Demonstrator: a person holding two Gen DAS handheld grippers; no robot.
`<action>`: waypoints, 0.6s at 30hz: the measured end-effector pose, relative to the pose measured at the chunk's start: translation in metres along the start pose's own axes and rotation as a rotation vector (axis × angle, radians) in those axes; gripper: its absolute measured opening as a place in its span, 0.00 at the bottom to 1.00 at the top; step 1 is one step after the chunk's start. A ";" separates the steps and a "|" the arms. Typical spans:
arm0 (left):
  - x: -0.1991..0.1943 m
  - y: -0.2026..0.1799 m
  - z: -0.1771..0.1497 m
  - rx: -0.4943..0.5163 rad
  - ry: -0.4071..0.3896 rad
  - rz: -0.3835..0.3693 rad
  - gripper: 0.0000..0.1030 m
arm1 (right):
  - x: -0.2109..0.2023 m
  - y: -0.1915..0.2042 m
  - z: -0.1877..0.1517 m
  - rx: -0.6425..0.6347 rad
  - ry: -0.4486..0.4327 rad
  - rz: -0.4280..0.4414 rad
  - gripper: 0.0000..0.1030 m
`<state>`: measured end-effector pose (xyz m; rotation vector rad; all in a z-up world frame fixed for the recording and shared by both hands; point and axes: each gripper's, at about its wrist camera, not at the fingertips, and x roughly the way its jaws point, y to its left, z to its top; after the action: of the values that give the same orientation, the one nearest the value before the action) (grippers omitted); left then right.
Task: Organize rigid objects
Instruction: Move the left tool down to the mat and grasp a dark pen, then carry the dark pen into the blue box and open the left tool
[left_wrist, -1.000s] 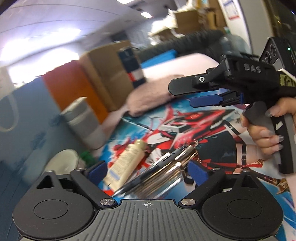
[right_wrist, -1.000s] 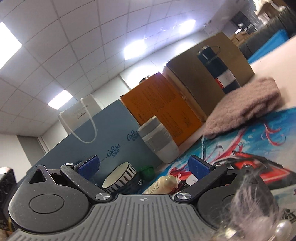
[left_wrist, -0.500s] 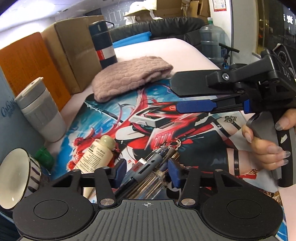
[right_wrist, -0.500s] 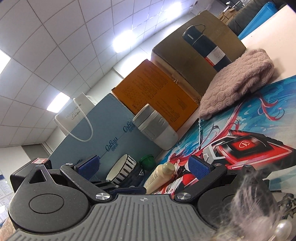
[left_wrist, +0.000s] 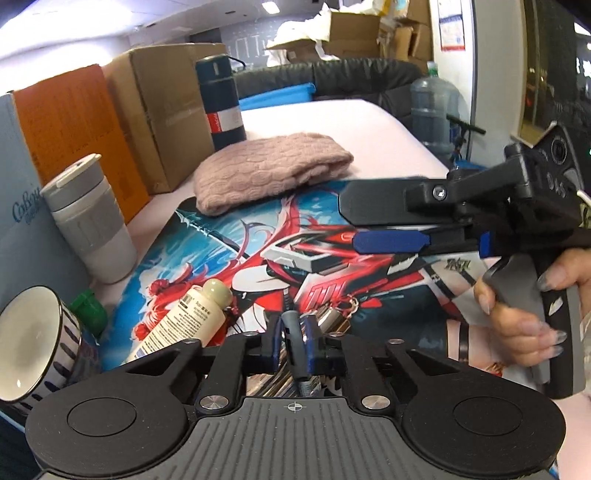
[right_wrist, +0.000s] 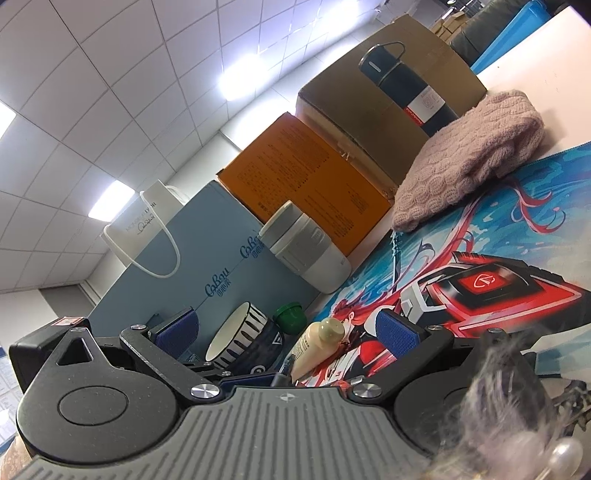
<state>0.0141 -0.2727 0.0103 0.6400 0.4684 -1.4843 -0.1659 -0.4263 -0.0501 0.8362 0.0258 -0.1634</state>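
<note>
My left gripper (left_wrist: 293, 338) is shut on a dark pen (left_wrist: 291, 334) low over the printed mat (left_wrist: 229, 240). A cream lotion tube (left_wrist: 188, 317) lies just left of it on the mat; it also shows in the right wrist view (right_wrist: 317, 341). A silvery metal piece (left_wrist: 330, 317) lies right of the pen. My right gripper (right_wrist: 286, 325) is open and empty, held above the mat; in the left wrist view (left_wrist: 369, 225) it hovers at the right.
A striped mug (left_wrist: 33, 343) lies on its side at left beside a green cap (left_wrist: 88, 310). A grey tumbler (left_wrist: 88, 225), blue bag (right_wrist: 207, 266), orange box (left_wrist: 77, 133), cardboard box (left_wrist: 166, 110), navy flask (left_wrist: 219, 99) and pink knit cloth (left_wrist: 269, 170) line the back.
My left gripper has closed from open onto the pen and tipped down towards the mat. My right gripper has stayed open and shifted slightly.
</note>
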 end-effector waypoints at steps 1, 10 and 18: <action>-0.002 0.000 -0.001 -0.006 -0.012 0.008 0.08 | 0.000 0.000 0.000 0.001 0.000 0.001 1.00; -0.049 0.003 -0.016 -0.128 -0.169 0.023 0.08 | 0.001 -0.001 0.000 0.007 0.005 0.021 1.00; -0.135 0.013 -0.035 -0.233 -0.389 0.150 0.08 | 0.006 0.008 -0.005 -0.054 0.042 0.049 1.00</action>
<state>0.0241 -0.1474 0.0729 0.1892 0.2782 -1.3459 -0.1587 -0.4180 -0.0483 0.7852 0.0496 -0.0988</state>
